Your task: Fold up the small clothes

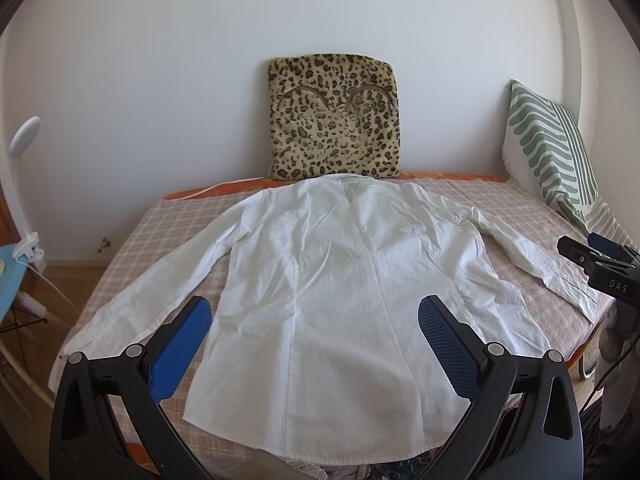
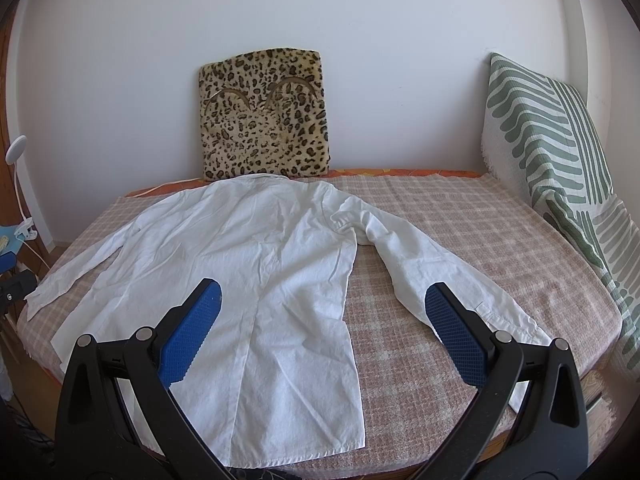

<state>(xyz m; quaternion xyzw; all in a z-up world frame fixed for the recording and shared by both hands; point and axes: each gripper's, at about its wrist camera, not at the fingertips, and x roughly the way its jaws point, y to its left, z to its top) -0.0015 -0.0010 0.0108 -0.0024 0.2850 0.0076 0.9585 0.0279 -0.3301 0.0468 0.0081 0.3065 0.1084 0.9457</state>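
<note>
A white long-sleeved shirt [image 1: 340,280] lies flat, back up, on the checked bed cover [image 1: 132,248], collar far, hem near, both sleeves spread out. My left gripper [image 1: 316,312] is open and empty, hovering over the shirt's lower body. The right gripper shows at the right edge of the left wrist view [image 1: 600,264], near the right sleeve cuff. In the right wrist view the shirt [image 2: 248,264] lies left of centre. My right gripper [image 2: 324,300] is open and empty above the gap between the body and the right sleeve [image 2: 432,276].
A leopard-print cushion [image 1: 334,116] leans on the wall behind the collar. A green-striped pillow [image 2: 552,148] stands at the right. A white clip lamp [image 1: 24,152] and a blue board [image 1: 8,280] are off the bed's left side.
</note>
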